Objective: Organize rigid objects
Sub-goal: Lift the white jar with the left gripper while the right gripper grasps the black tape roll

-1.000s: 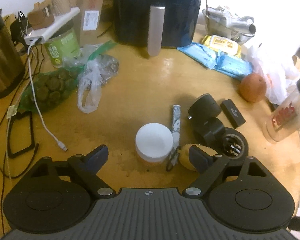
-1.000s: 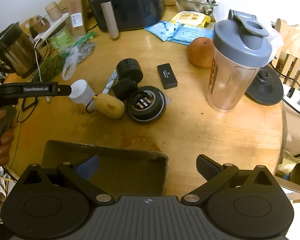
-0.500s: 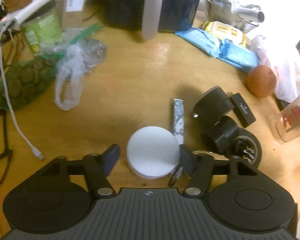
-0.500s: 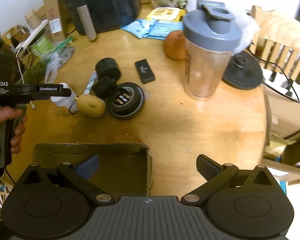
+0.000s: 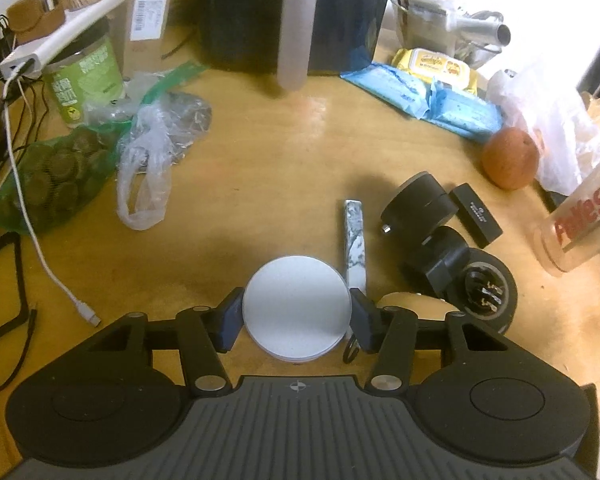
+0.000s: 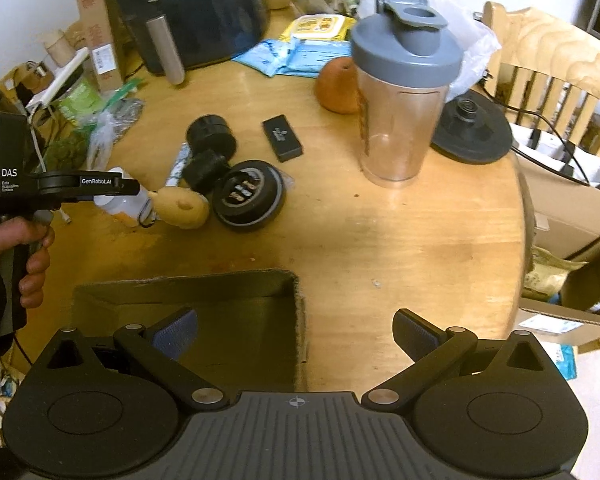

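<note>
This was a home dining or kitchen corner. A round wooden table (image 6: pixel 380 232) was cluttered with a black air fryer (image 6: pixel 196 8) at upper left, a shaker bottle (image 6: pixel 404 92), an orange (image 6: pixel 336 84) and wipe packs (image 5: pixel 424 92); 1 wooden chair (image 6: pixel 548 60) stood at upper right.

Small white-lidded jar (image 5: pixel 298 307) upright on the wooden table (image 5: pixel 284 152), marbled stick (image 5: pixel 354 240) just right of it, black round parts (image 5: pixel 416 206) further right, cardboard box (image 6: pixel 188 300) nearer.
</note>
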A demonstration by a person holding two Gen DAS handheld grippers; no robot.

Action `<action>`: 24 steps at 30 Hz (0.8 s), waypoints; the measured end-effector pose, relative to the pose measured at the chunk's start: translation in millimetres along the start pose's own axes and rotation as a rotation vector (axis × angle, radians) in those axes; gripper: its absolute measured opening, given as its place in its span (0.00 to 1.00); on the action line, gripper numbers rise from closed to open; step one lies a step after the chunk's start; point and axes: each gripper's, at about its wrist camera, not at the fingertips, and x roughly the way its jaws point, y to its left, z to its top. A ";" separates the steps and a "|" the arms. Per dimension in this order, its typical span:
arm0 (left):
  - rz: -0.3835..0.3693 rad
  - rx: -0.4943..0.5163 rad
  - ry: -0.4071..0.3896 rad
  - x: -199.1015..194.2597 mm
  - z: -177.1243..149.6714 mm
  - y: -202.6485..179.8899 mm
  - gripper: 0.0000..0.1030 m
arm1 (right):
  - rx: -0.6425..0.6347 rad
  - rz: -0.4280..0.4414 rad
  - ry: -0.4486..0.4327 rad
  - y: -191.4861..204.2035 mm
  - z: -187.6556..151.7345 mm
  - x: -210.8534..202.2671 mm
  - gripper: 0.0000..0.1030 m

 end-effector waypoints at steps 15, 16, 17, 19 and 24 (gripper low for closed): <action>-0.019 -0.070 -0.090 -73.2 -26.7 16.4 0.51 | -0.176 -0.020 -0.138 13.7 22.0 -1.1 1.00; -0.017 -0.078 -0.093 -77.8 -29.2 16.9 0.51 | -0.195 -0.013 -0.154 12.6 24.8 -0.3 1.00; -0.015 -0.087 -0.095 -82.7 -31.9 17.2 0.51 | -0.208 -0.007 -0.158 11.6 27.0 0.8 1.00; -0.015 -0.102 -0.101 -91.3 -38.0 17.2 0.51 | -0.227 -0.002 -0.154 9.5 32.4 5.1 1.00; -0.007 -0.133 -0.111 -109.0 -50.8 13.3 0.51 | -0.280 0.020 -0.142 4.7 43.8 16.6 1.00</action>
